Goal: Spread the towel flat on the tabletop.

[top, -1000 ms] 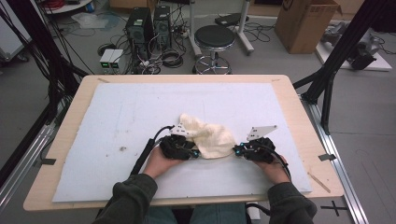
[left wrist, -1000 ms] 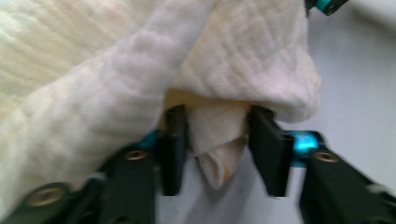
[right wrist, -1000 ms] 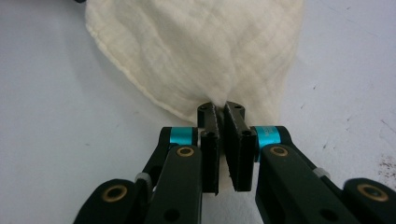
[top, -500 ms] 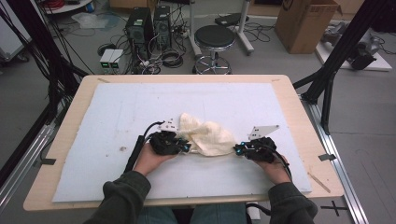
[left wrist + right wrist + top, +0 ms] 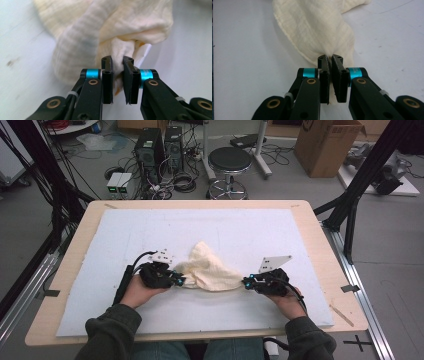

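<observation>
Cream-coloured cloth (image 5: 207,270) lies bunched on the white mat (image 5: 100,245) near the front middle of the table (image 5: 325,250), strung between my two grippers. On the left side of the high view, my left gripper (image 5: 176,280) sits at the cloth's left end, with my left hand (image 5: 137,290) behind it on the mat. Its jaws have just been closing, and in the left gripper view they now pinch a gathered fold of the cloth (image 5: 110,30) between the pads, the left gripper (image 5: 117,72) holding it just above the mat (image 5: 22,37). The rest of the fabric bulges up and away beyond the jaws, ribbed and rumpled. Moving across, the cloth rises to a soft peak in the middle and then narrows toward the right. There my right gripper (image 5: 248,282) meets its right end, my right hand (image 5: 287,297) behind it. In the right gripper view the right gripper (image 5: 330,72) is clamped tight on a twisted strand of the cloth (image 5: 317,27), which runs away from the jaws across the mat (image 5: 242,50).
</observation>
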